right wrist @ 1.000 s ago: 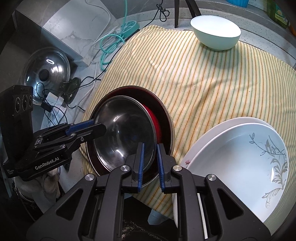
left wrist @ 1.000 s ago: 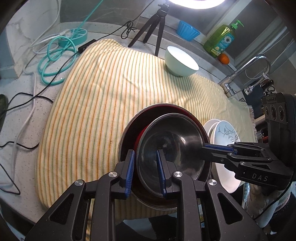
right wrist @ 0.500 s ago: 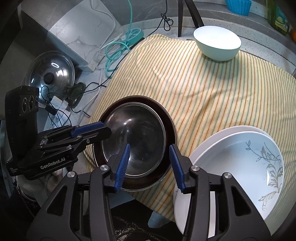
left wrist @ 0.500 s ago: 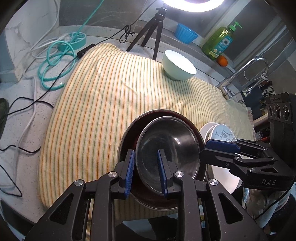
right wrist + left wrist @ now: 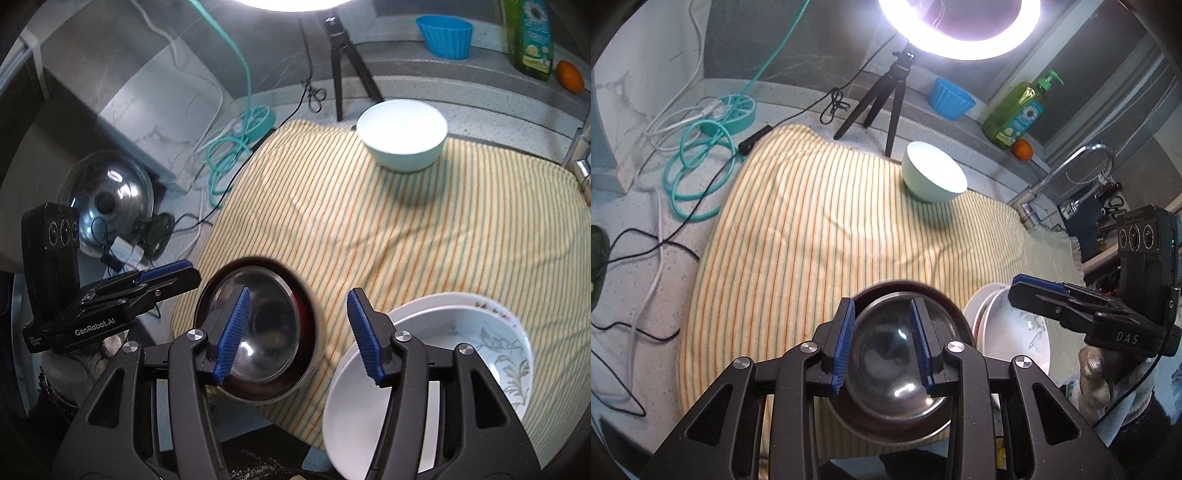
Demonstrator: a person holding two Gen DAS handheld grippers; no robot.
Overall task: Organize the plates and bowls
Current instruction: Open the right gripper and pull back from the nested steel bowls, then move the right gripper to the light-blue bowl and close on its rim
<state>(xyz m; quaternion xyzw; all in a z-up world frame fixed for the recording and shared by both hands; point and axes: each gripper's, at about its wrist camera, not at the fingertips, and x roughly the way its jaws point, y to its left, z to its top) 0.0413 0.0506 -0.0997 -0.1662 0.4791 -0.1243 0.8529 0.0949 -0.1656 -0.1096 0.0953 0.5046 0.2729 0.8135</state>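
Steel bowl [image 5: 892, 365] sits mouth-up, nested in a dark bowl [image 5: 306, 314]; left fingers [image 5: 844, 347] slightly parted, right fingers [image 5: 364, 336] opening, holding nothing.

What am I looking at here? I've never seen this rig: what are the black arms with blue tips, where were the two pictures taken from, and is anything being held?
There is no robot. A person holds a two-fingered claw in each hand, and a fisheye camera on each looks forward along its blue-padded fingers.

One picture is from the left claw, the other from the right claw; each also shows the other claw from the side.

On the striped cloth sit a steel bowl nested in a dark red bowl, a stack of white plates, and a pale green bowl.

Neither claw holds anything. The right claw's jaws are opening, with nothing between them; the left claw's jaws stand apart above the steel bowl.
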